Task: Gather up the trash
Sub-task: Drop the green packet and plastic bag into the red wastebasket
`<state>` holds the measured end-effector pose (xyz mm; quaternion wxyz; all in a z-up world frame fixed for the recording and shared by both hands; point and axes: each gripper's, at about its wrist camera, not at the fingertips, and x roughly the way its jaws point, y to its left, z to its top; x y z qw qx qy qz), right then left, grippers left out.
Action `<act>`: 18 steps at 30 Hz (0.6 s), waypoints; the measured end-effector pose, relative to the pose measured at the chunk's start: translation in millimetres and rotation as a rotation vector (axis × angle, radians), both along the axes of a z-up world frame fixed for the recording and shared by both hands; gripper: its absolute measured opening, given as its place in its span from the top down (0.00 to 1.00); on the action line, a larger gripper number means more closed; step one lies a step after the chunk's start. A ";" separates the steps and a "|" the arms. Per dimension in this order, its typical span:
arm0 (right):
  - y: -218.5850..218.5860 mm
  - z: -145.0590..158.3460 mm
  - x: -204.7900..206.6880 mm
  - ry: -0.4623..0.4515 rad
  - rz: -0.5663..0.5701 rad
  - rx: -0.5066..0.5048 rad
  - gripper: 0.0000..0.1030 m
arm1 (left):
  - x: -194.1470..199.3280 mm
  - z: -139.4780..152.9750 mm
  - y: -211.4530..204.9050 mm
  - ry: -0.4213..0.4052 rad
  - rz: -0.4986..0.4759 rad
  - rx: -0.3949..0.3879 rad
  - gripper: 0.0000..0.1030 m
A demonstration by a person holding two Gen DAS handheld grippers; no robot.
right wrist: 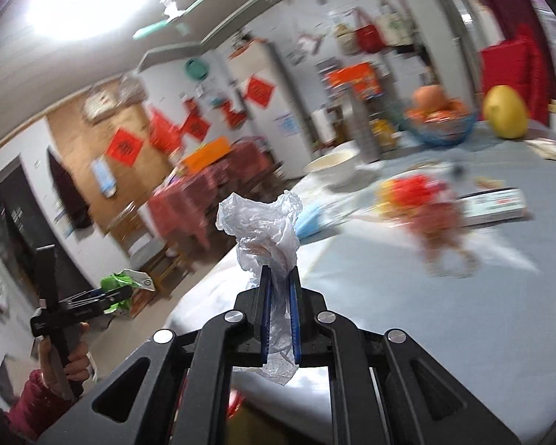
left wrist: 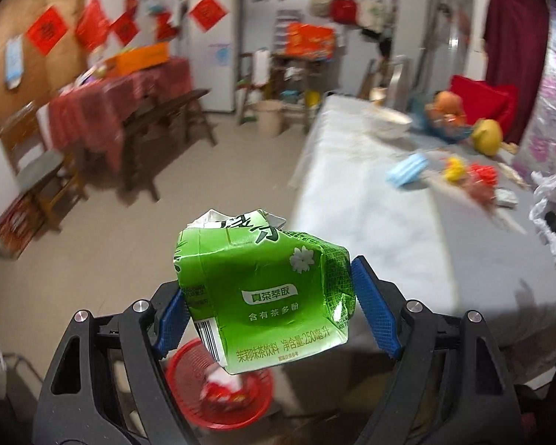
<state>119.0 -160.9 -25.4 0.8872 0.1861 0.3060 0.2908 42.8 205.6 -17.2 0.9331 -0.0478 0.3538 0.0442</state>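
Left gripper (left wrist: pixel 267 296) is clamping a crushed green tea carton (left wrist: pixel 263 289) across its width, jaws standing wide because the carton fills them. Directly below it, a red mesh basket (left wrist: pixel 189 374) is sitting on the floor with wrappers already inside, likely the drop target. Right gripper (right wrist: pixel 280 289) is pinching a crumpled clear plastic bag (right wrist: pixel 267 222), jaws nearly together since the film is thin. Ahead of it, more litter is lying on the grey table (right wrist: pixel 426 333): a blue face mask (right wrist: pixel 315 218) and red wrappers (right wrist: pixel 422 200), blurred.
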 end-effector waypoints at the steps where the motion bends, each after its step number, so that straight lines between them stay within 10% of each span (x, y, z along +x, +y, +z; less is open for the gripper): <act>1: 15.6 0.6 0.0 0.006 0.030 -0.011 0.90 | -5.0 -5.6 8.7 0.014 0.012 -0.001 0.24; 12: 143.2 -7.1 -12.0 0.072 0.268 -0.123 0.90 | -20.7 -93.5 71.0 0.215 0.036 -0.086 0.13; 18: 180.8 -14.0 -16.3 0.103 0.339 -0.154 0.90 | -25.0 -92.2 86.3 0.198 0.076 -0.071 0.07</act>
